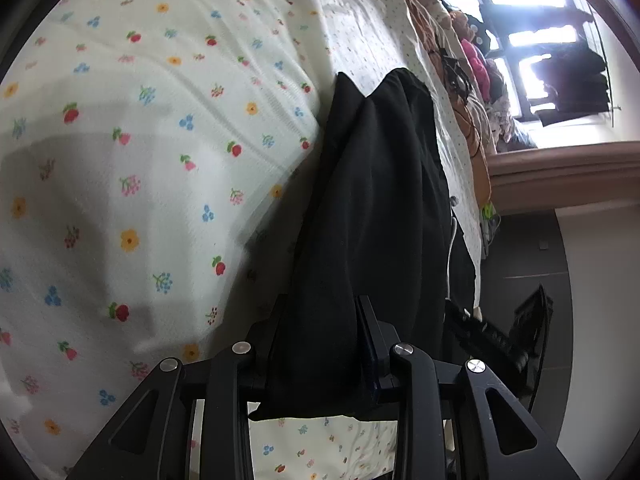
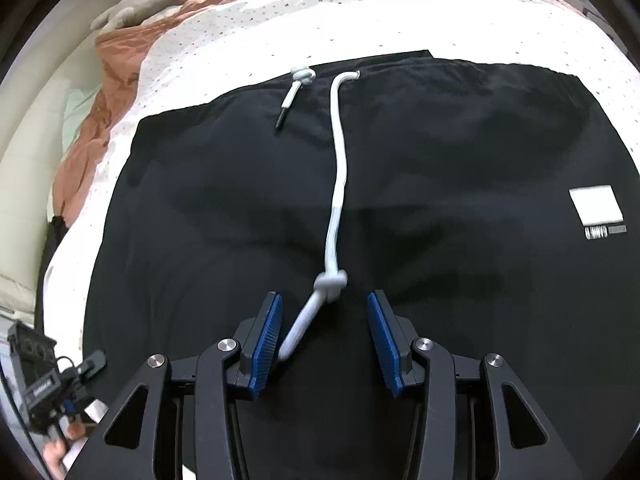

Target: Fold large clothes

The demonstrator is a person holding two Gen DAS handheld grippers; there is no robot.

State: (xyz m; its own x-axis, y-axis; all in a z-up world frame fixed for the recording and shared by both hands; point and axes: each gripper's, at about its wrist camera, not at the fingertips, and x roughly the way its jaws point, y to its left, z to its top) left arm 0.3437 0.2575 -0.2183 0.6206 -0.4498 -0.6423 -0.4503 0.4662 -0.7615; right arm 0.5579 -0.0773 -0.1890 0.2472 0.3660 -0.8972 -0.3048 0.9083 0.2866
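Black trousers (image 2: 420, 184) with a white drawstring (image 2: 338, 184) and a white label (image 2: 596, 208) lie spread on the bed. My right gripper (image 2: 324, 328) is open just above the waist area, its blue pads (image 2: 266, 344) either side of the knotted cord end. My left gripper (image 1: 320, 328) is shut on a fold of the black trousers (image 1: 372, 200), which hang stretched away from it; the view is rotated sideways. My left gripper also shows at the lower left of the right wrist view (image 2: 44, 396).
A floral white blanket (image 1: 140, 160) fills the left wrist view. A dotted white sheet (image 2: 248, 44) and an orange quilt (image 2: 116, 64) lie beyond the trousers. A window (image 1: 528, 40) with hanging clothes and a pile of clothing (image 1: 476, 68) stand far off.
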